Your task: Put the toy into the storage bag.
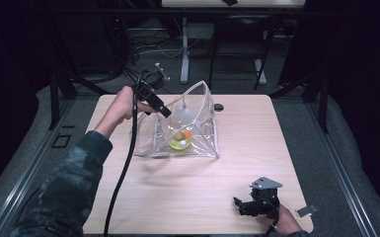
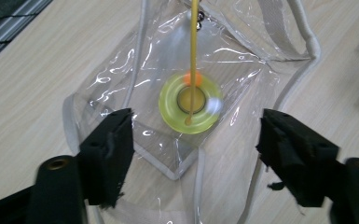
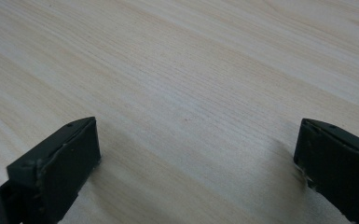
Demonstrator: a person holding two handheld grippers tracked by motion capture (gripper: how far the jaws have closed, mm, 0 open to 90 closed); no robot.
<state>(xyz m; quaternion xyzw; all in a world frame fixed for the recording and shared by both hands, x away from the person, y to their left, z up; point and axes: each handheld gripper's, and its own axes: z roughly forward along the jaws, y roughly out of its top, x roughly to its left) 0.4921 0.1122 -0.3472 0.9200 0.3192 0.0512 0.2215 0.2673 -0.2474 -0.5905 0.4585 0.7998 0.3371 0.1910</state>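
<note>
R gripper (image 1: 243,206) sits low at the table's (image 1: 256,143) near-right corner, jaws wide apart over bare wood, holding nothing. Clear plastic bag (image 1: 197,129) stands open nr the table's far edge, left of centre, w/ a yellow ring (image 2: 191,102) and a small orange piece (image 2: 192,78) inside. L gripper (image 1: 164,111) hangs above the bag's mouth, jaws wide, nothing btwn them.

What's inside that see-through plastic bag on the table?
Inside the clear bag lies a yellow-green ring, with something orange at its far edge. A thin yellow stick hangs over the ring's hole. The stick covers part of the orange piece, so its shape stays unclear.
</note>
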